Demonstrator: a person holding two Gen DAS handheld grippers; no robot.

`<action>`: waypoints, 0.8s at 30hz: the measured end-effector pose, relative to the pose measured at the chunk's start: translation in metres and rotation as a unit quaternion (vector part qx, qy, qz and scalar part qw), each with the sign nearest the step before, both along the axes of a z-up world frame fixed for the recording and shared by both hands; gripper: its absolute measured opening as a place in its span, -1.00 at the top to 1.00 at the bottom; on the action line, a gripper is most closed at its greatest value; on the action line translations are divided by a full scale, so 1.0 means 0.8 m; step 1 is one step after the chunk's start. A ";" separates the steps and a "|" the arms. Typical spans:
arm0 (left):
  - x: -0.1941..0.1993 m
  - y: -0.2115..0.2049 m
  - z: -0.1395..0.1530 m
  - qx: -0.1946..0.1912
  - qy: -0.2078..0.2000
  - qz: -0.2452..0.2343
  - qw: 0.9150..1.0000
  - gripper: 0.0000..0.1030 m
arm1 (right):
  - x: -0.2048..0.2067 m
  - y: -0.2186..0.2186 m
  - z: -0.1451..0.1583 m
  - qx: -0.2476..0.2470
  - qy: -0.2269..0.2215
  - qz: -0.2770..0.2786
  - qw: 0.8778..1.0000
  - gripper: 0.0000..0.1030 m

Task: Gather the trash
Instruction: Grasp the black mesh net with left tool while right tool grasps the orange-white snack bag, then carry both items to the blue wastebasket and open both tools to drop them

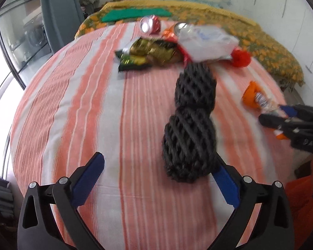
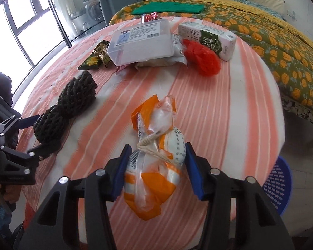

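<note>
A black foam net (image 1: 193,123) lies on the striped round table (image 1: 73,114). My left gripper (image 1: 159,166) is open, its right finger touching the net's near end; the net also shows in the right wrist view (image 2: 68,106). My right gripper (image 2: 156,158) has its pads on both sides of a tied orange-and-clear plastic bag (image 2: 156,158), seemingly closed on it. That bag and gripper show in the left view (image 1: 258,100). Farther back lie a snack wrapper (image 1: 148,52), a red can (image 1: 151,24), a white plastic box (image 2: 141,43), a red bag (image 2: 202,56) and a carton (image 2: 208,39).
A blue perforated basket (image 2: 277,185) stands on the floor at the table's right. A bed with an orange-flowered cover (image 2: 271,37) and a green cloth (image 2: 169,7) lies behind the table. Windows are at the left.
</note>
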State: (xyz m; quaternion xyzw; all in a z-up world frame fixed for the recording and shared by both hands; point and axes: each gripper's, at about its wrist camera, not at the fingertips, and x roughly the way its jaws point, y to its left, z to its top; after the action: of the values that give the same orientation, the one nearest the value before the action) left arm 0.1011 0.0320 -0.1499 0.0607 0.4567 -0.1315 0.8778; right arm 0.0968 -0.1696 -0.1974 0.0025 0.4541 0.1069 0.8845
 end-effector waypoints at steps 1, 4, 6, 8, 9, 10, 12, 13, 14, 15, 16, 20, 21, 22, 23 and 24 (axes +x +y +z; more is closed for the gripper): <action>0.000 -0.002 0.007 -0.004 -0.008 -0.005 1.000 -0.90 | -0.002 -0.002 0.000 0.001 -0.001 -0.003 1.000 -0.02; 0.006 -0.011 0.023 -0.011 -0.012 -0.018 1.000 -0.89 | 0.000 -0.005 0.001 0.005 0.000 -0.002 1.000 -0.20; 0.017 -0.019 0.026 -0.014 -0.007 -0.026 1.000 -0.89 | 0.002 -0.005 0.004 0.006 -0.002 -0.004 1.000 -0.27; 0.023 -0.029 0.020 -0.010 0.002 -0.035 0.999 -0.86 | 0.006 -0.004 0.007 0.011 0.000 -0.004 1.000 -0.29; 0.028 -0.031 0.016 -0.009 0.010 -0.042 0.999 -0.80 | 0.007 -0.004 0.007 0.013 0.002 -0.003 1.000 -0.29; 0.032 -0.035 0.011 -0.008 0.020 -0.049 0.999 -0.65 | 0.011 -0.004 0.007 0.014 0.007 -0.001 1.000 -0.28; 0.036 -0.040 0.003 -0.002 0.030 -0.055 0.998 -0.22 | 0.017 -0.006 0.002 0.022 0.017 0.000 1.000 0.07; 0.036 -0.041 0.002 0.000 0.033 -0.056 0.998 0.21 | 0.018 -0.009 0.002 0.029 0.019 -0.004 0.999 0.07; 0.037 -0.041 0.002 -0.004 0.034 -0.055 0.998 0.23 | 0.016 -0.013 0.003 0.037 0.016 -0.008 0.999 0.08; 0.036 -0.040 0.004 -0.014 0.033 -0.054 0.998 0.25 | 0.014 -0.017 0.006 0.043 0.011 -0.009 0.999 0.08; 0.034 -0.038 0.008 -0.026 0.033 -0.054 0.998 0.27 | 0.010 -0.023 0.011 0.050 0.005 -0.010 0.999 0.08; 0.024 -0.057 0.032 -0.068 0.028 -0.065 0.995 0.28 | -0.008 -0.072 0.034 0.090 -0.016 -0.027 0.995 0.08; 0.020 -0.069 0.039 -0.080 0.029 -0.074 0.994 0.28 | -0.013 -0.093 0.040 0.093 -0.023 -0.038 0.995 0.08; 0.016 -0.081 0.045 -0.088 0.029 -0.083 0.992 0.28 | -0.015 -0.109 0.044 0.094 -0.026 -0.047 0.994 0.08; 0.013 -0.100 0.052 -0.097 0.030 -0.097 0.990 0.28 | -0.019 -0.134 0.047 0.093 -0.030 -0.062 0.993 0.08; 0.009 -0.122 0.057 -0.105 0.032 -0.111 0.988 0.28 | -0.022 -0.156 0.049 0.089 -0.032 -0.076 0.993 0.08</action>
State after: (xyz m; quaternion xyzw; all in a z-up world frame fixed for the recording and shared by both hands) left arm 0.1081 -0.0652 -0.1043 0.0143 0.4584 -0.2768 0.8444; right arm 0.0792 -0.2944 -0.1585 0.1125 0.4128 0.0797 0.9003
